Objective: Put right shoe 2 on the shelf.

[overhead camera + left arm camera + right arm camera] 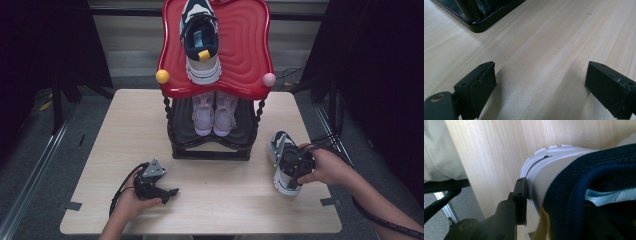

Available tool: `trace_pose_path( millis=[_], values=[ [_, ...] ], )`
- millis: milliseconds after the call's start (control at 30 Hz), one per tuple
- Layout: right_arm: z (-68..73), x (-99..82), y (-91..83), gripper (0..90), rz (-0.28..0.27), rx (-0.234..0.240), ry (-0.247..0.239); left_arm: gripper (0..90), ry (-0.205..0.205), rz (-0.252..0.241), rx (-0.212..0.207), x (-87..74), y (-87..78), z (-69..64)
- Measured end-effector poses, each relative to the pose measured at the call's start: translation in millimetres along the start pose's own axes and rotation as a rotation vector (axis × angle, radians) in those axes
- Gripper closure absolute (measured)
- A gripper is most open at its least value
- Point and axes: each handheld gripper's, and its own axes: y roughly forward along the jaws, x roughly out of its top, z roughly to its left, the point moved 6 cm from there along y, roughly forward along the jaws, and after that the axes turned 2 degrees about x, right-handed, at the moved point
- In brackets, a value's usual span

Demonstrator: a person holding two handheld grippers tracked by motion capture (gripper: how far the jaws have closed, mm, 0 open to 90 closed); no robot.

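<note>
A pale wooden counter (125, 150) carries a two-tier shoe rack (212, 145) at its far middle. The rack's red top shelf (245, 45) holds one navy and white sneaker (201, 42), toe pointing away, with a yellow ball (162, 76) and a pink ball (269, 79) on the shelf's front corners. On the black lower shelf (247, 125) a pair of pale lilac shoes (215, 112) stands side by side, toes toward the person.

To the right of the rack, near the counter's right edge, a second navy and white sneaker (283, 162) lies tipped on its side. Nothing stands between it and the rack. The right hand (330, 167) reaches in from the lower right and holds the right gripper (299, 170) at the shoe's heel end. In the right gripper view its fingers (521, 195) pinch the heel (544, 185), one pad flat on the white outer wall, the other inside the navy collar.

The left hand (127, 205) rests low on the counter at front left, its left gripper (167, 192) lying level and pointing right. In the left gripper view its fingers (480, 85) are spread wide over bare wood, with a corner of the rack's black base (481, 23) beyond.
</note>
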Motion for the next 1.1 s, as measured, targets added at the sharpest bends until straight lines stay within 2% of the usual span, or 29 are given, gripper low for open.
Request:
trace_pose_path(
  millis=[267,300,367,433,733,800,933,967,1100],
  values=[
    [6.5,0.8,-28.2,65.8,0.001,-0.012,-0.011,9.2,-0.006,-0.007,0.0,0.3,0.5,-0.3],
    [8.9,0.6,-32.4,65.8,0.012,-0.01,0.009,9.2,-0.005,-0.008,0.0,0.3,0.5,-0.3],
    [8.5,0.8,-37.5,65.7,0.006,-0.01,-0.013,9.2,-0.005,-0.006,0.0,0.3,0.4,-0.3],
    [10.3,0.1,-46.3,65.7,0.018,-0.013,-0.012,9.1,-0.005,-0.007,-0.001,0.3,0.5,-0.3],
    [14.8,3.6,-80.0,65.8,-0.031,-0.019,-0.027,8.7,-0.003,0.002,-0.003,0.1,0.0,-0.5],
    [17.0,4.4,-87.1,65.7,-0.039,-0.009,-0.014,8.6,-0.002,0.002,-0.003,0.1,0.0,-0.5],
    [16.8,6.4,-100.6,65.7,-0.048,-0.022,-0.012,8.7,-0.002,0.003,-0.003,0.0,-0.1,-0.5],
    [15.0,7.2,-103.4,65.7,-0.056,-0.03,-0.027,8.7,-0.002,0.003,-0.003,0.0,-0.1,-0.5],
    [14.9,7.1,-116.3,65.7,-0.057,-0.036,-0.016,8.6,-0.002,0.003,-0.003,0.0,-0.1,-0.5]
  ],
)
